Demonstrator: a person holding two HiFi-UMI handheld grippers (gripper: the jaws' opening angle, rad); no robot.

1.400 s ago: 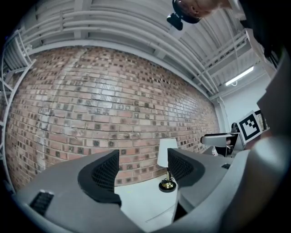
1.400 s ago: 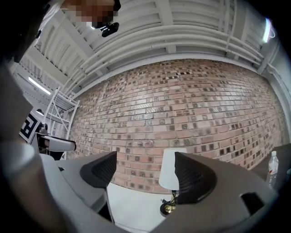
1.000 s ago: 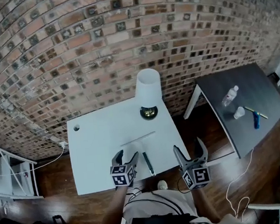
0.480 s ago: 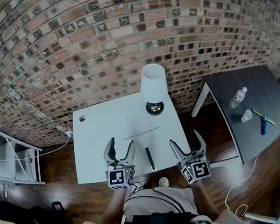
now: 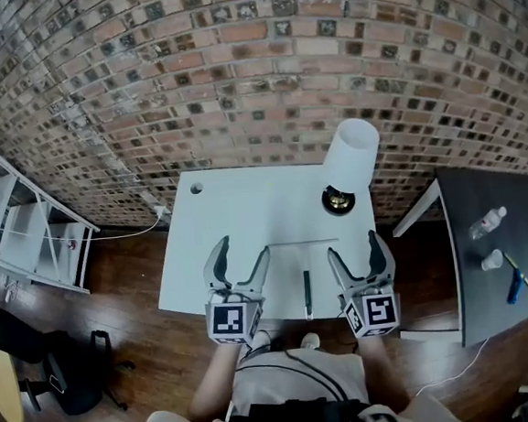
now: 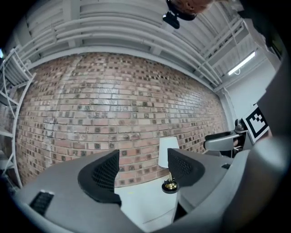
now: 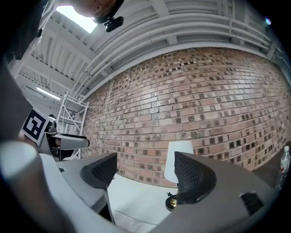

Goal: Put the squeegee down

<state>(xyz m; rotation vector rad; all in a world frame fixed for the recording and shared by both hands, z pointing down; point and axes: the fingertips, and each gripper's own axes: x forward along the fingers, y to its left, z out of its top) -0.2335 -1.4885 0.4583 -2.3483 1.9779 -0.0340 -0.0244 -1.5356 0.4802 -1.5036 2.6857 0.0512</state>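
The squeegee (image 5: pixel 306 283) lies flat on the white table (image 5: pixel 220 228) near its front edge, its thin blade across the top and its dark handle pointing toward me. My left gripper (image 5: pixel 237 261) hovers open just left of the handle, holding nothing. My right gripper (image 5: pixel 360 250) hovers open just right of it, also holding nothing. Neither gripper view shows the squeegee. In the left gripper view the jaws (image 6: pixel 142 169) stand apart, as they do in the right gripper view (image 7: pixel 148 170).
A lamp with a white shade (image 5: pixel 349 157) and a dark round base stands at the table's back right, against the brick wall. A dark side table (image 5: pixel 493 305) at the right carries a bottle (image 5: pixel 487 223), a cup and a blue tool. White shelving (image 5: pixel 27 235) stands at the left.
The head view has swung, so the table and lamp now sit further right and the shelving shows more. Both grippers stay open beside the squeegee, which lies still.
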